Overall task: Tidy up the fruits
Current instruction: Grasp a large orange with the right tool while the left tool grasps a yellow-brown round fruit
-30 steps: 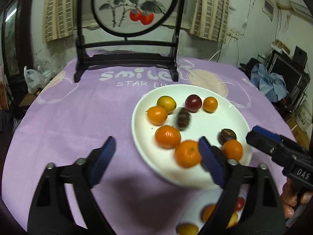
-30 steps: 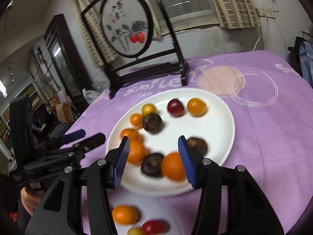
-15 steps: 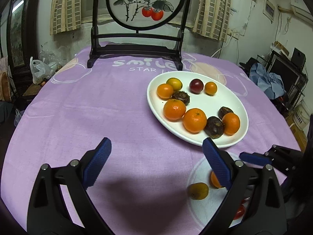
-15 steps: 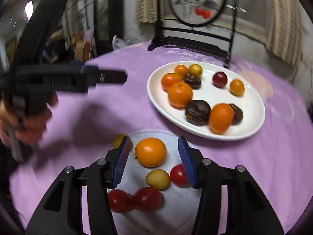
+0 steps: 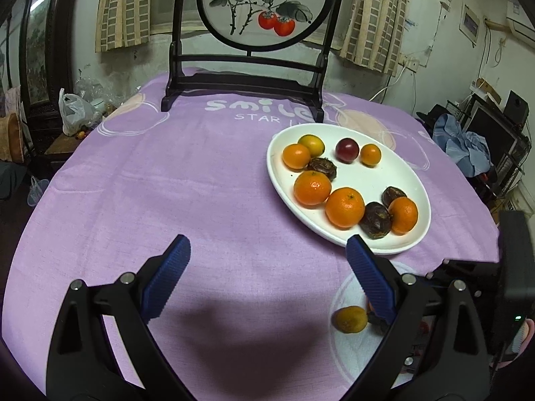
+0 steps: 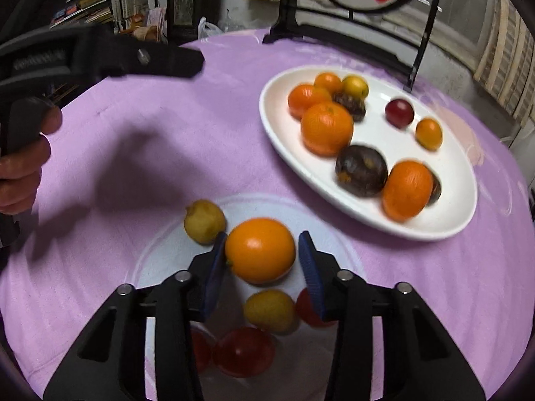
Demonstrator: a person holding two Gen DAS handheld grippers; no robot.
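Note:
A large white plate (image 5: pixel 414 180) (image 6: pixel 401 220) holds several oranges, dark fruits, a red plum and small yellow fruits. A small clear plate (image 6: pixel 160 254) (image 5: pixel 344 344) lies near me with an orange (image 6: pixel 260 250), yellow fruits and red tomatoes (image 6: pixel 243 351). A yellow fruit (image 6: pixel 204 221) (image 5: pixel 351 319) sits at its left rim. My right gripper (image 6: pixel 262 260) is open, its jaws on either side of the orange and close to it. My left gripper (image 5: pixel 264 274) is wide open and empty above bare cloth.
A purple cloth (image 5: pixel 200 183) covers the round table. A black-framed painted screen (image 5: pixel 247 77) stands at the back. The left gripper's body and hand (image 6: pixel 30 107) hang over the table's left side in the right wrist view. Clutter lines the room edges.
My right gripper has dropped toward the small plate and its jaws have narrowed around the orange. My left gripper has pulled back from the large plate and stays wide open.

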